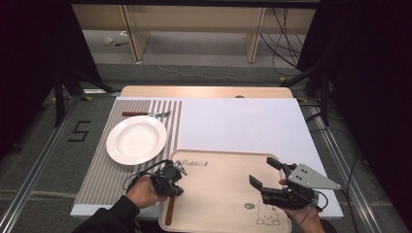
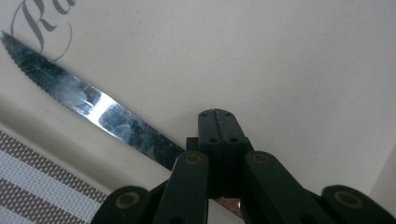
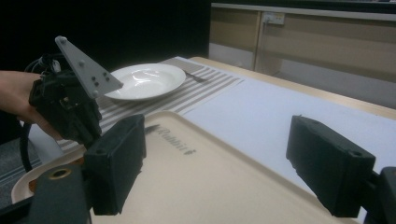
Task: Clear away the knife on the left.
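- High view: a person's left hand holds the left gripper (image 1: 171, 178) over the left edge of a beige tray (image 1: 218, 194), which lies at the near side of a table covered by a pale sheet (image 1: 243, 124).
- A knife (image 1: 170, 211) with a brown wooden handle lies in the tray along its left wall; the handle sticks out toward the person from under the left gripper, and the blade tip points to the word "Rabbit" printed near the tray's far left corner.
- Left gripper view: the two black jaws are pressed together with no gap, right where the steel blade (image 2: 88, 102) meets the handle. A sliver of brown handle shows beneath them, so they appear clamped on the knife, though the contact itself is hidden.
- Right gripper (image 1: 267, 175): held in the person's right hand over the tray's right part, near a printed rabbit drawing. Its jaws stand wide apart with nothing between them.
- A white plate (image 1: 136, 140) rests on a striped placemat (image 1: 97, 179) left of the tray, well apart from the knife.
- A fork (image 1: 145, 114) lies on the placemat just beyond the plate.
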